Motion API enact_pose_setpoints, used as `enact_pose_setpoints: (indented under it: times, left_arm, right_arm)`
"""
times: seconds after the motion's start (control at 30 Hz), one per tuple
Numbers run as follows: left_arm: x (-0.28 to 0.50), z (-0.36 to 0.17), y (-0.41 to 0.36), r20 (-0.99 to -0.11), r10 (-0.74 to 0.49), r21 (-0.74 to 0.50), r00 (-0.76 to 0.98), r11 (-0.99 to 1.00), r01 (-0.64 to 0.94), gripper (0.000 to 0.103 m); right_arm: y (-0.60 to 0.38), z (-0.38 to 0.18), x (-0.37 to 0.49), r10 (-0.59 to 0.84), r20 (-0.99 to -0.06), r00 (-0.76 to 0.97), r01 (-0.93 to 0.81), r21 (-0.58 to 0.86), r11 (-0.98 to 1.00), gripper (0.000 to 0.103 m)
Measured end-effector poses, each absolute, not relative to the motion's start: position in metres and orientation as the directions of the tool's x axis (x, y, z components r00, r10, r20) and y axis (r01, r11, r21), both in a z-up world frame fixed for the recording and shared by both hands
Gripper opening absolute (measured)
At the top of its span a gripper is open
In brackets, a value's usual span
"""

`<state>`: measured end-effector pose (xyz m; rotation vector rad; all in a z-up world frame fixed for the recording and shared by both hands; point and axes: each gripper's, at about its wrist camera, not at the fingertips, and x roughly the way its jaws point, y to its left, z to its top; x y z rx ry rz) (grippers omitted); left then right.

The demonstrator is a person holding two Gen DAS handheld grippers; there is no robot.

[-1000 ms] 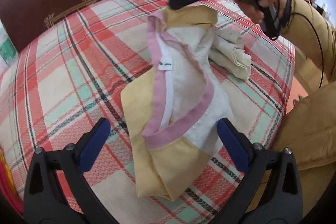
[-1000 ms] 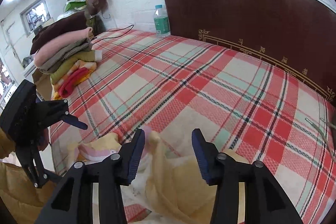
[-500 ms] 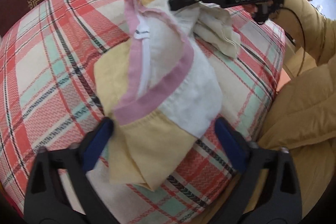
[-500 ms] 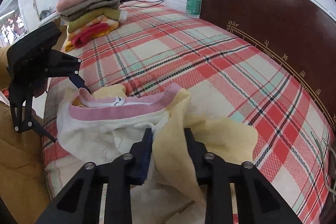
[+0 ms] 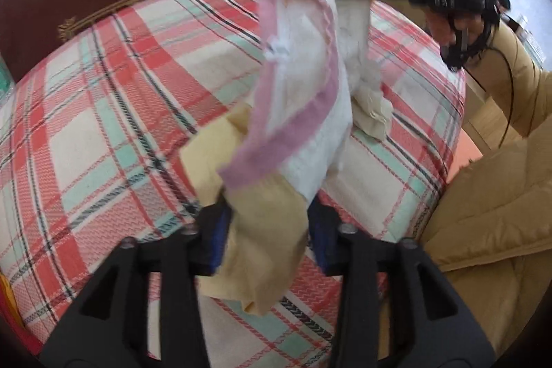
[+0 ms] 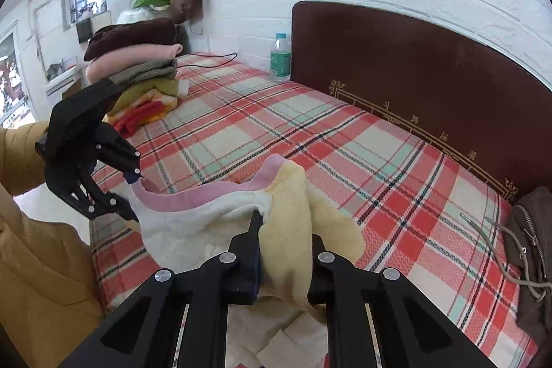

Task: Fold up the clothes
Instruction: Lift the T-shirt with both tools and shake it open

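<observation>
One bed (image 6: 241, 126) with a plaid cover and one dark headboard (image 6: 414, 64). On the bed: one yellow garment (image 6: 289, 223) with a pink collar band, clamped by two grippers, left gripper (image 5: 269, 230) and right gripper (image 6: 284, 261); one stack of folded clothes (image 6: 138, 68) at the far corner from the headboard, about six or seven layers, exact number unclear. Beside the headboard: one plastic bottle (image 6: 280, 57), one brown bag (image 6: 531, 250) and one black cable (image 6: 210, 62).
</observation>
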<state>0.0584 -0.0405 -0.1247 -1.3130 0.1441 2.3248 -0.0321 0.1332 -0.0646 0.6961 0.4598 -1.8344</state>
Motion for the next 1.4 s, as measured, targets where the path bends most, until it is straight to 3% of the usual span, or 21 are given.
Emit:
enact_pose_setpoints:
  times: [0.07, 0.13, 0.2, 0.3, 0.73, 0.93, 1.0, 1.17, 1.4]
  left_arm:
    - [0.058, -0.129, -0.035, -0.840, 0.337, -0.124, -0.424, -0.882, -0.455, 0.047]
    - [0.055, -0.129, -0.034, -0.838, 0.337, -0.127, -0.430, -0.886, -0.446, 0.037]
    - [0.054, -0.121, -0.036, -0.822, 0.332, -0.120, -0.462, -0.895, -0.429, 0.013]
    - [0.057, -0.102, -0.038, -0.786, 0.324, -0.096, -0.526, -0.905, -0.414, 0.009]
    - [0.137, 0.084, -0.055, -0.460, 0.273, 0.083, -0.845, -0.934, -0.347, 0.007]
    - [0.185, 0.154, -0.046, -0.364, 0.267, 0.185, -0.892, -0.919, -0.350, 0.007]
    - [0.189, 0.165, -0.041, -0.380, 0.241, 0.215, -0.893, -0.916, -0.339, 0.007]
    - [0.111, 0.117, -0.060, -0.561, 0.160, 0.164, -0.812, -0.940, -0.299, 0.009]
    - [0.000, 0.031, -0.085, -0.771, 0.066, 0.104, -0.633, -0.968, -0.227, 0.009]
  right_arm:
    - [0.137, -0.055, -0.032, -0.726, -0.632, -0.271, 0.927, 0.030, -0.373, 0.013]
    - [0.141, -0.044, -0.030, -0.741, -0.605, -0.293, 0.920, 0.032, -0.390, 0.013]
    - [0.143, -0.032, -0.023, -0.743, -0.586, -0.323, 0.912, 0.018, -0.410, 0.013]
    - [0.146, -0.014, -0.012, -0.744, -0.554, -0.374, 0.897, -0.013, -0.441, 0.013]
    - [0.202, 0.100, 0.081, -0.808, -0.260, -0.528, 0.848, -0.103, -0.520, 0.013]
    - [0.230, 0.139, 0.114, -0.866, -0.147, -0.479, 0.877, -0.043, -0.478, 0.013]
    - [0.233, 0.143, 0.119, -0.882, -0.135, -0.452, 0.891, -0.025, -0.453, 0.013]
    - [0.223, 0.124, 0.090, -0.867, -0.185, -0.462, 0.880, 0.022, -0.474, 0.013]
    - [0.163, 0.025, -0.030, -0.761, -0.462, -0.457, 0.810, 0.138, -0.570, 0.013]
